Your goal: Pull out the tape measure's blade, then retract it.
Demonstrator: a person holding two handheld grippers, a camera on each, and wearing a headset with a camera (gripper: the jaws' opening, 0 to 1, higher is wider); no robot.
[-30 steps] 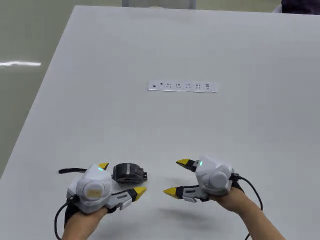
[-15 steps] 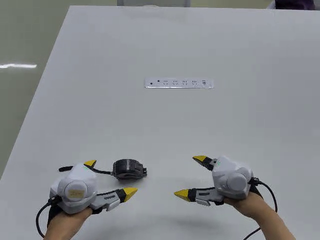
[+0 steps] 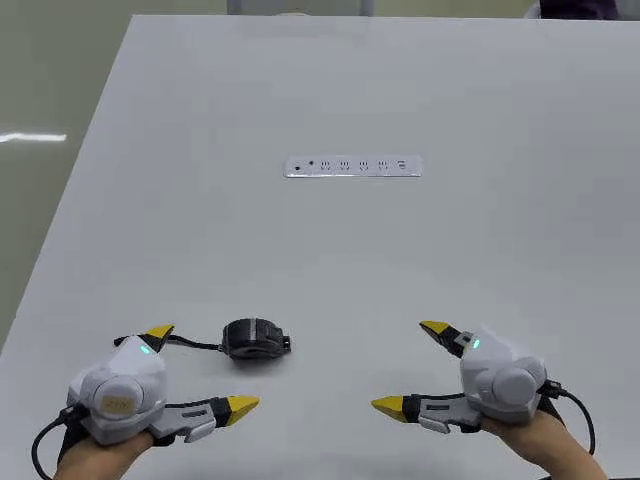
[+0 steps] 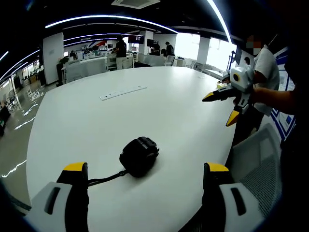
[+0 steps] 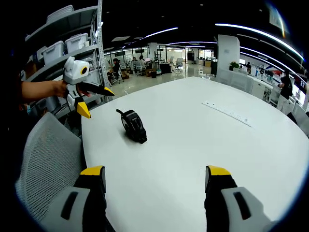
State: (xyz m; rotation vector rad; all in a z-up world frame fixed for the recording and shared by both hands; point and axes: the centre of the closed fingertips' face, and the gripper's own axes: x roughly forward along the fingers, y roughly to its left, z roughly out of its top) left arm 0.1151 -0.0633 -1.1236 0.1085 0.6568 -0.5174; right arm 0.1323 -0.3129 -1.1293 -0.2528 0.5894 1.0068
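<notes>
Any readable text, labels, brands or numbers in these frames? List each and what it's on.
No text here can be read.
Yellowish label on the left tool: too small and blurred to read.
Markings beside the sockets of the power strip: too small to read.
Tape measure: black case, no legible brand or numbers.

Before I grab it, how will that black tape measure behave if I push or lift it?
The tape measure looks compact and blocky on the smooth white table, so it will probably slide rather than roll. Its thin strap lies slack, so it is likely floppy and will trail behind. The chunky case probably feels dense for its size.
</notes>
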